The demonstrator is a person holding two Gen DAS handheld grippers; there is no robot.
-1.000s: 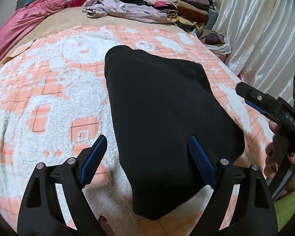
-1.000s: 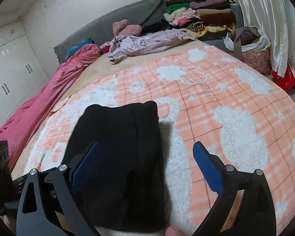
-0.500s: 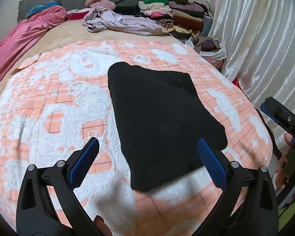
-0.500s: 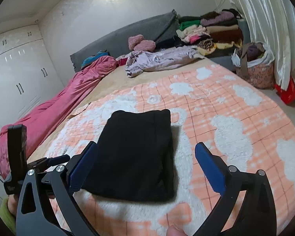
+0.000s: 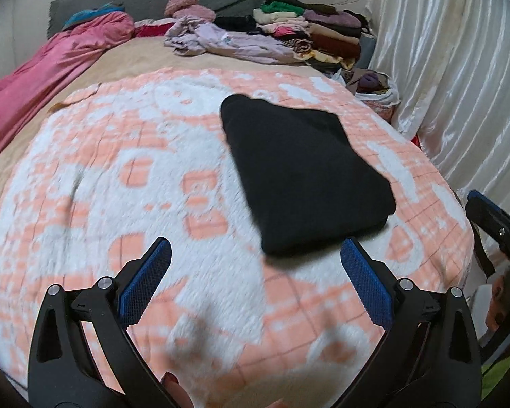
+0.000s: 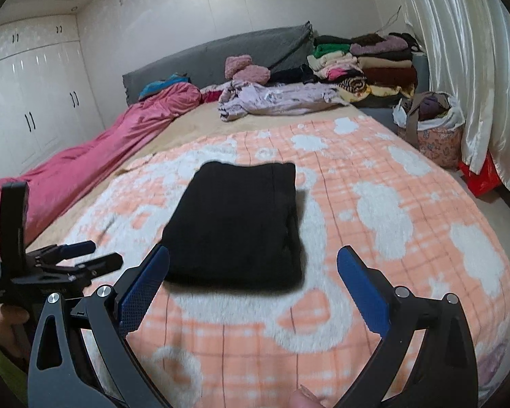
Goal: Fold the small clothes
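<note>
Covering the bed from the centre to the lower edge of both views is an orange-and-white fleece blanket (image 6: pixel 391 210), with a tan sheet (image 6: pixel 187 125) showing beyond it. At far left in the right wrist view stand white wardrobe doors (image 6: pixel 34 102); a pink quilt (image 6: pixel 85 159) runs along the left side of the bed toward the grey headboard (image 6: pixel 214 57). Folded flat, the black garment (image 6: pixel 238 224) lies at frame centre on the blanket, its edges free, with bare blanket all around it. The left gripper (image 5: pixel 255 278), at the bottom of its own view, has just been opening; its blue pads (image 5: pixel 146 282) stand wide apart with nothing between them, short of the garment's near edge. The right gripper (image 6: pixel 253 282) likewise has its fingers spread wide and empty, just below the garment. Toward the upper right, a crumpled lilac garment (image 6: pixel 278 98) and a stack of folded clothes (image 6: pixel 367 68) sit by the headboard. Off the bed's right edge stands a floral bag (image 6: pixel 435 132), with white satin curtains (image 6: pixel 476 68) at far right.
</note>
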